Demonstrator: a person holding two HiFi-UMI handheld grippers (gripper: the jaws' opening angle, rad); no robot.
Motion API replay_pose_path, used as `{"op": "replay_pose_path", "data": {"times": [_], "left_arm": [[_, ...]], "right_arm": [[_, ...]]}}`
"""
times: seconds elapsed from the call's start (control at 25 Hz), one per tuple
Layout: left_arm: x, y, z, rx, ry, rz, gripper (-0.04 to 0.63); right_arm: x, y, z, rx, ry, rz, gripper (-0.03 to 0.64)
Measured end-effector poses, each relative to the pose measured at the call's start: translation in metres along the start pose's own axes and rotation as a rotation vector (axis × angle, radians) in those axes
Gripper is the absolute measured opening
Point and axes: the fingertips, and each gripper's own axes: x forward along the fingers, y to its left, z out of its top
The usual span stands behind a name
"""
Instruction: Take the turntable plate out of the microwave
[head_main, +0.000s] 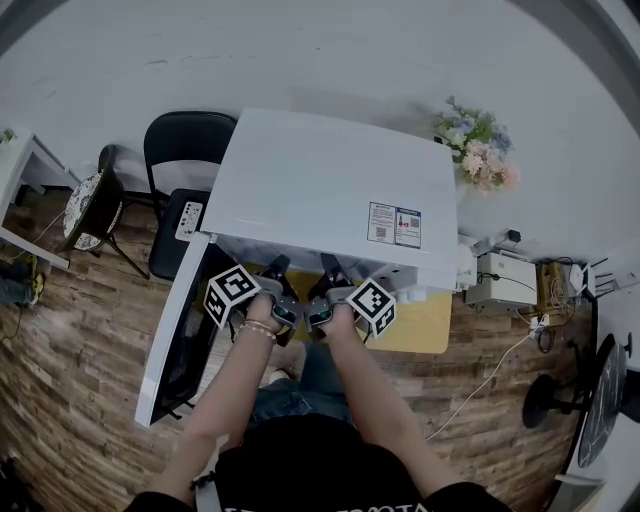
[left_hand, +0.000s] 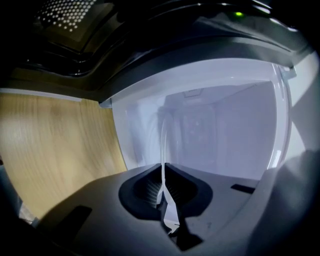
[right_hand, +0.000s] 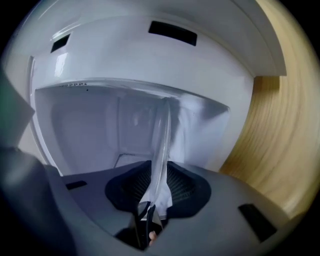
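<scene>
The white microwave (head_main: 330, 180) stands with its door (head_main: 175, 340) swung open to the left. Both grippers reach into its mouth side by side. The clear glass turntable plate (left_hand: 162, 145) shows edge-on as a thin upright line inside the white cavity. My left gripper (left_hand: 164, 187) is shut on its rim. In the right gripper view the plate (right_hand: 162, 135) again runs edge-on, leaning slightly, and my right gripper (right_hand: 159, 185) has its pads against both faces of the glass. In the head view the left gripper (head_main: 274, 270) and right gripper (head_main: 330, 270) sit under the microwave's top, which hides the plate.
The microwave rests on a wooden table (head_main: 430, 325). A black chair (head_main: 185, 150) stands behind it on the left, a bunch of flowers (head_main: 475, 145) on the right, and a white box with cables (head_main: 505, 280) beside the table. The open door hangs over the plank floor.
</scene>
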Motion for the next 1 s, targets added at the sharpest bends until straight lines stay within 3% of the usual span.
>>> {"op": "replay_pose_path", "data": {"times": [0.24, 0.6, 1.0], "left_arm": [[-0.001, -0.001, -0.002, -0.001, 0.018, -0.002, 0.026], [-0.006, -0.012, -0.006, 0.104, 0.047, -0.097, 0.029], [-0.001, -0.014, -0.004, 0.094, 0.037, -0.172, 0.074]], "right_arm": [[0.001, -0.004, 0.002, 0.005, -0.039, -0.014, 0.055], [-0.007, 0.001, 0.006, 0.121, -0.09, 0.142, 0.05], [-0.024, 0.007, -0.002, 0.134, -0.054, 0.228, 0.064]]}}
